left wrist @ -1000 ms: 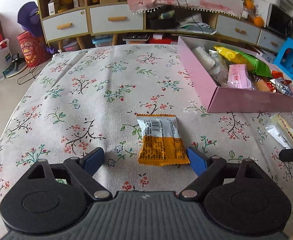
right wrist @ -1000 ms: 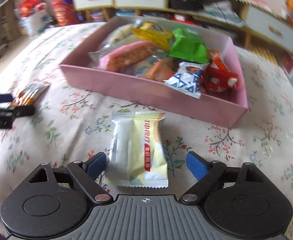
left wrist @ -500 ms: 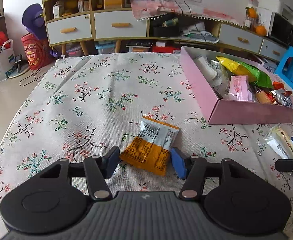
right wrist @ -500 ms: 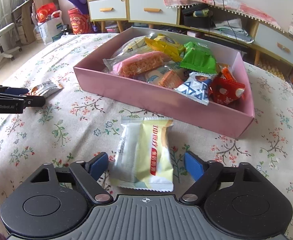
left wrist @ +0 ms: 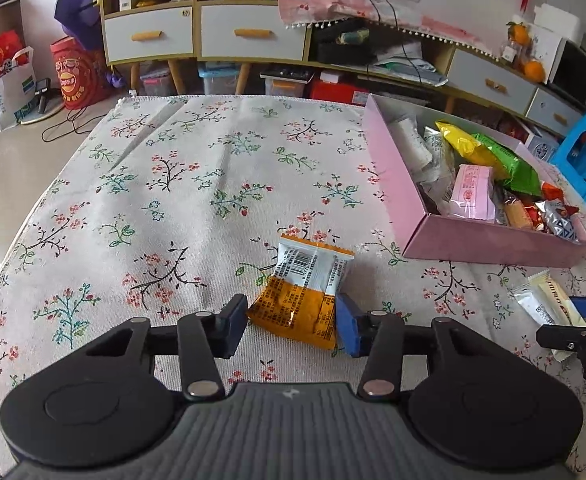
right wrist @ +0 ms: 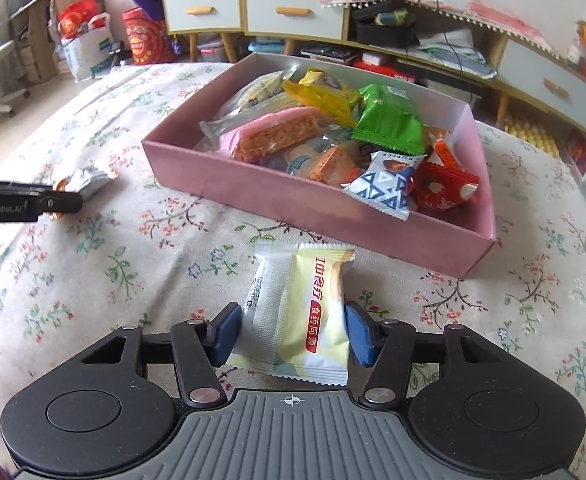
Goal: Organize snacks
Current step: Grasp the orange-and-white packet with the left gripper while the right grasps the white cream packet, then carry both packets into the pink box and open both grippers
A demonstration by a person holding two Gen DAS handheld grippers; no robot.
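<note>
The left gripper (left wrist: 291, 322) has its blue pads pressed to both sides of the orange packet (left wrist: 303, 300), gripping its near, orange end. The packet's long axis runs from the pads toward 12 o'clock, tilted slightly to 1, its white barcode end farthest out. The right gripper (right wrist: 293, 334) likewise pinches the yellow packet (right wrist: 299, 312) across its width, long axis pointing to 12 o'clock.

Both packets lie flat on the cloth (left wrist: 173, 184), and I cannot tell whether either is lifted yet. The pink box (right wrist: 305, 200), already heaped with snacks, sits just beyond the yellow packet's far end, at 12 to 1 o'clock from the right gripper. From the left gripper it lies at 2 o'clock, farther off. So the right hand is nearer and likely needs only a short lift over the near wall.

Behind the table stand cabinets (left wrist: 197, 28) with white drawers, shelves, bags on the floor and a blue stool (left wrist: 585, 156).
</note>
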